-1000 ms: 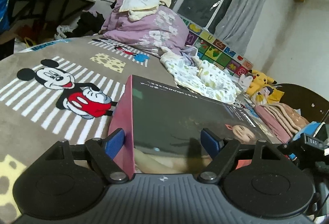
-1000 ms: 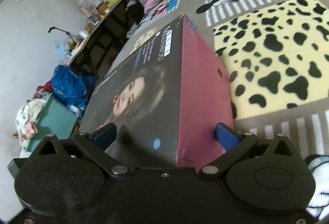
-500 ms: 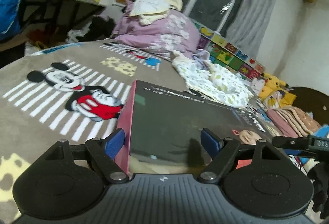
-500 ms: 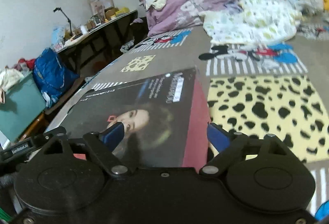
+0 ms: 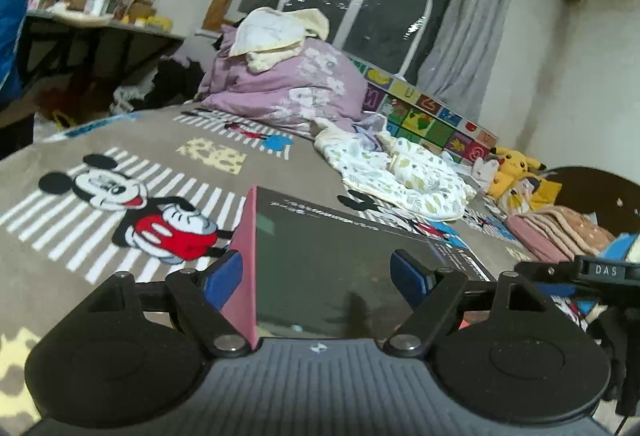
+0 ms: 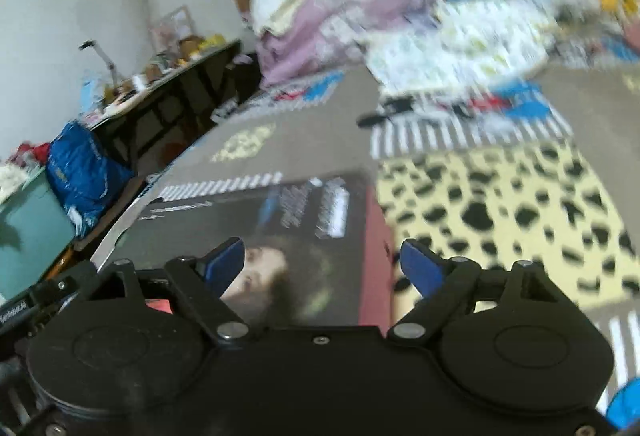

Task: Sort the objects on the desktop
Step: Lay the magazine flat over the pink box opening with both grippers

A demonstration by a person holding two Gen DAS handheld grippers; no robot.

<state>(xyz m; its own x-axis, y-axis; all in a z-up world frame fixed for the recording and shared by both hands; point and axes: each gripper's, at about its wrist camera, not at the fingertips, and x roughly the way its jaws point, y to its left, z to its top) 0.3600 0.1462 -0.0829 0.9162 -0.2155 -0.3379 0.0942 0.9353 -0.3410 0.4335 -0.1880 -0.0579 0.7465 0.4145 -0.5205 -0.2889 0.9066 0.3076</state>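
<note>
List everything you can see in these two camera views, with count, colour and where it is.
box: one, black top with a woman's face, pink sides, on the blanket between both grippers
blanket: one, brown with Mickey prints, under the box
bedding pile: one, lilac, far end
floral cloth: one, white, right of the pile
plush toy: one, yellow, far right
left gripper: blue pads, open, astride one box end
right gripper: blue pads, open, astride the other end
</note>
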